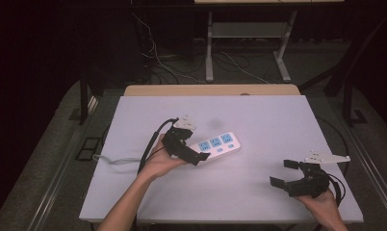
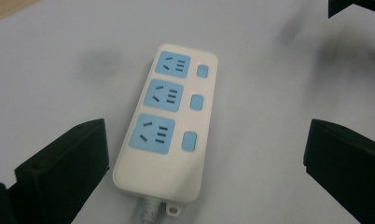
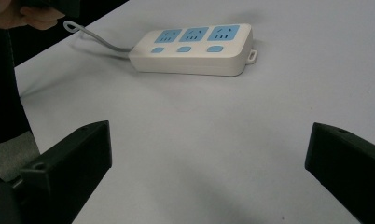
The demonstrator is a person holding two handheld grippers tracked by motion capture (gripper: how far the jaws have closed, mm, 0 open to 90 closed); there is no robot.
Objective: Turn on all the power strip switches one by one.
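A white power strip (image 1: 219,143) (image 2: 163,168) (image 3: 190,60) with three blue sockets and three blue switches lies flat near the middle of the white table (image 1: 259,120). Its grey cord (image 1: 115,160) (image 3: 96,40) runs off to the left edge. My left gripper (image 1: 195,148) (image 2: 206,140) hovers at the strip's cord end, open wide, with its jaws standing apart on either side of the strip and not touching it. My right gripper (image 1: 283,173) (image 3: 209,140) rests open near the front right of the table, with nothing between its jaws.
The table's wooden far edge (image 1: 211,90) borders a dark floor with cables and a desk frame (image 1: 244,48) behind. Bare tabletop lies between the strip and the right gripper. The person's left hand (image 3: 24,16) appears at the top left of the right gripper view.
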